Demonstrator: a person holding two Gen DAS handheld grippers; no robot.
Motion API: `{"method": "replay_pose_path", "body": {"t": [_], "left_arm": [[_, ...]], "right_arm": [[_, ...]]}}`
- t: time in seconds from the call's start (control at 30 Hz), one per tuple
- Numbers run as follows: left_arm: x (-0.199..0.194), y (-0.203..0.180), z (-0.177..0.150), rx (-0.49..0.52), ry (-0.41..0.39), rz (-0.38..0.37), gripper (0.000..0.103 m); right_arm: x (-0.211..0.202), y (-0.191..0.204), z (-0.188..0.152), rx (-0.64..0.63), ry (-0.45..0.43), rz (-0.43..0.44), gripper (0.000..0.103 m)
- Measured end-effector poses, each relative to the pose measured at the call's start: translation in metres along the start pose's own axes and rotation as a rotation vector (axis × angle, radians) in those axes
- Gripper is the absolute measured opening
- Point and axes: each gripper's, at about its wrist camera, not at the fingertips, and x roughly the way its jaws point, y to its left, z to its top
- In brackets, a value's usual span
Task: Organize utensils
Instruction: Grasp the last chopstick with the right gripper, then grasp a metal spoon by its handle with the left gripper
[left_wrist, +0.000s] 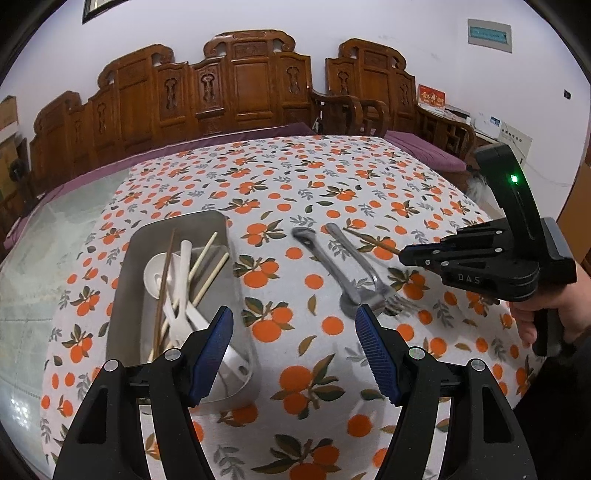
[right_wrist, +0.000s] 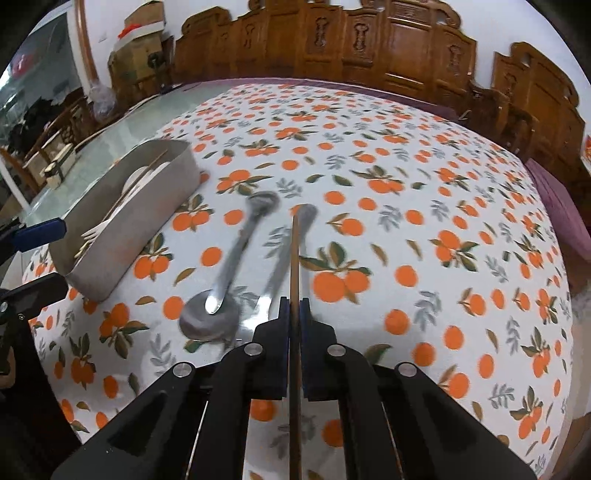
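Observation:
A metal tray (left_wrist: 122, 291) on the orange-print tablecloth holds white plastic spoons, pale chopsticks and one brown chopstick (left_wrist: 165, 280). It also shows in the right wrist view (right_wrist: 147, 218). A metal spoon (left_wrist: 325, 262) and a metal fork (left_wrist: 364, 275) lie on the cloth to its right; the right wrist view shows the spoon (right_wrist: 229, 273) and the fork (right_wrist: 284, 254). My left gripper (left_wrist: 294, 328) is open and empty above the tray's near right corner. My right gripper (right_wrist: 294, 306) is shut on a brown chopstick (right_wrist: 294, 266) above the fork, and it appears in the left wrist view (left_wrist: 404, 254).
The tablecloth (left_wrist: 332, 177) covers part of a glass-topped table (left_wrist: 55, 236). Carved wooden benches (left_wrist: 243, 85) with purple cushions stand behind the table. A hand (left_wrist: 546, 314) holds the right gripper at the right edge.

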Motion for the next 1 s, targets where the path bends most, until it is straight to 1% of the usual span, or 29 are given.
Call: {"method": "replay_pose_path", "body": {"t": [0.07,0.17,0.23,0.33,0.5,0.57,0.7,0.8,0.87,0.93,1.0], "left_arm": [[0.004,-0.004,0.004,-0.003,0.010,0.001,0.066],[0.014,-0.012,0.010,0.014,0.029,0.022,0.066],[0.025,-0.015,0.016,0.003,0.049,0.024,0.066],[0.044,-0.018,0.026,-0.027,0.074,0.006,0.066],[0.074,-0.030,0.042,-0.001,0.094,0.032,0.065],[0.084,-0.033,0.047,0.009,0.105,0.043,0.061],[0.110,-0.035,0.055,0.004,0.141,0.058,0.051],[0.130,-0.034,0.060,-0.018,0.179,0.054,0.046],[0.136,-0.033,0.062,-0.030,0.185,0.058,0.045],[0.143,-0.032,0.064,-0.041,0.193,0.067,0.039],[0.147,-0.031,0.064,-0.050,0.198,0.070,0.035]], "right_arm": [[0.000,-0.007,0.000,0.013,-0.009,-0.012,0.006],[-0.001,-0.020,-0.001,0.036,-0.024,-0.012,0.006],[0.002,-0.029,-0.002,0.054,-0.021,-0.013,0.006],[0.007,-0.039,-0.004,0.071,-0.013,-0.018,0.006],[0.014,-0.052,-0.006,0.091,-0.004,-0.022,0.006],[0.014,-0.055,-0.006,0.098,-0.008,-0.020,0.006],[0.014,-0.060,-0.004,0.110,-0.016,-0.011,0.006],[0.012,-0.058,-0.003,0.098,-0.022,-0.014,0.006],[0.011,-0.056,-0.002,0.089,-0.027,-0.013,0.006],[0.009,-0.055,-0.001,0.088,-0.034,-0.006,0.006],[0.008,-0.055,-0.001,0.088,-0.035,-0.004,0.006]]}}
